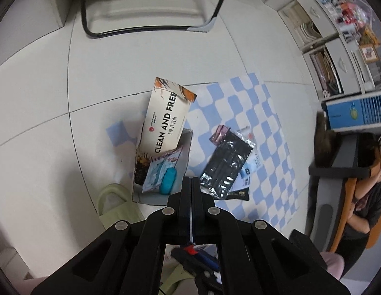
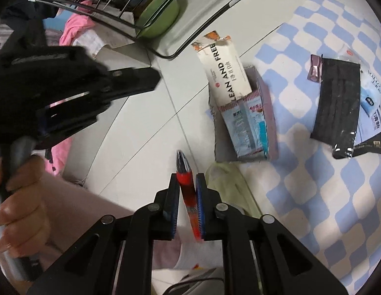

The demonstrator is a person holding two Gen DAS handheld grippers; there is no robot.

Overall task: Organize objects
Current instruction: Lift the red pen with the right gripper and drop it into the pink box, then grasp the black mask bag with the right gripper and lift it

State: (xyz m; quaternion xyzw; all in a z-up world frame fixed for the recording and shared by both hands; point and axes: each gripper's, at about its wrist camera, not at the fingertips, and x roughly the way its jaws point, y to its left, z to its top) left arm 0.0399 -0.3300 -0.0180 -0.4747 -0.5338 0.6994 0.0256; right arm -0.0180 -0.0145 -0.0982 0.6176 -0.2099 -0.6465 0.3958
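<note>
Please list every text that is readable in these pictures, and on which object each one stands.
"CLEAN AND FREE": on the white pack standing in the cardboard box.
Small characters beside it: too small to read.
Print on the blue-white sachet in the box: blurred.
Print on the packets under the black mask pack: unreadable.

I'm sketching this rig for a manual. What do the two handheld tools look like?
Both are matte black, with angular linkage arms joined by round silver pivot pins and two flat parallel fingers. The right tool has blue ribbed pads on its fingers. The left tool has a grey handle in the right wrist view.
</note>
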